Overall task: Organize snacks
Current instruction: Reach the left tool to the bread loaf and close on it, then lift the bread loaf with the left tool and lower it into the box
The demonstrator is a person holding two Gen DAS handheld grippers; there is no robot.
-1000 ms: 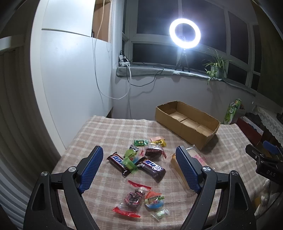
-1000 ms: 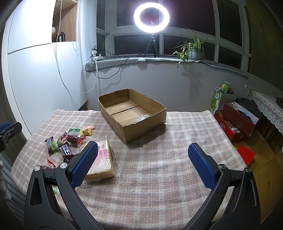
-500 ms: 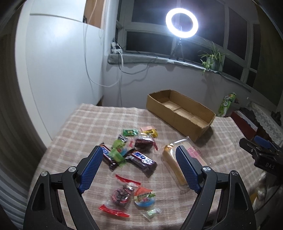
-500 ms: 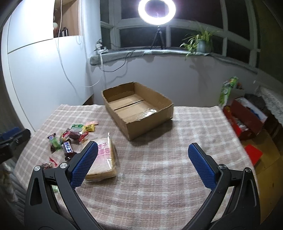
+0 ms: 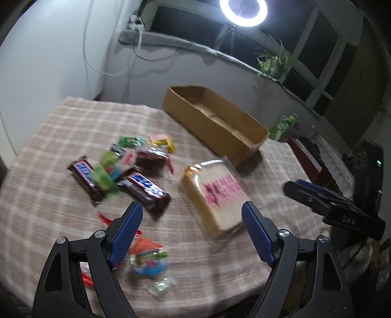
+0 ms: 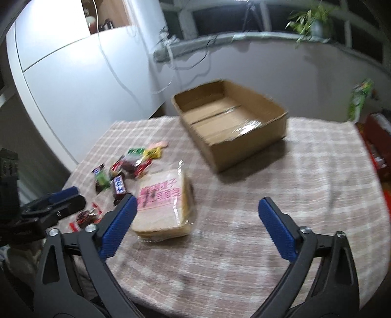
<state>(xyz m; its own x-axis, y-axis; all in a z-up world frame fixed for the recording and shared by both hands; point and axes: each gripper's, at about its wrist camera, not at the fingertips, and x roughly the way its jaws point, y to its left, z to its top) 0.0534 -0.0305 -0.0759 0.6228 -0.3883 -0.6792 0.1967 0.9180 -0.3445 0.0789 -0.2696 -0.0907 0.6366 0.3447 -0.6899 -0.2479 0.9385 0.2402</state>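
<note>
A bagged loaf of sliced bread (image 5: 217, 195) with pink print lies on the checked tablecloth (image 5: 61, 137); it also shows in the right wrist view (image 6: 162, 203). Two Snickers bars (image 5: 144, 189), green, yellow and red small packets (image 5: 129, 141) and a round blue-and-orange snack (image 5: 149, 259) lie left of it. An open, empty cardboard box (image 6: 229, 122) stands behind, also seen in the left wrist view (image 5: 215, 122). My left gripper (image 5: 189, 234) is open, above the table's near edge, the bread's near end between its fingers. My right gripper (image 6: 195, 225) is open, just right of the bread.
A ring light (image 5: 243, 11) and a potted plant (image 5: 273, 63) stand on the window sill behind the table. A white cabinet (image 6: 85, 85) stands to the left. Red boxes (image 6: 378, 137) and a green packet (image 6: 359, 97) sit on the floor at the right.
Both grippers have dropped lower and moved forward towards the bread and the snacks, tilting down. Both stay open. The snacks have not moved.
</note>
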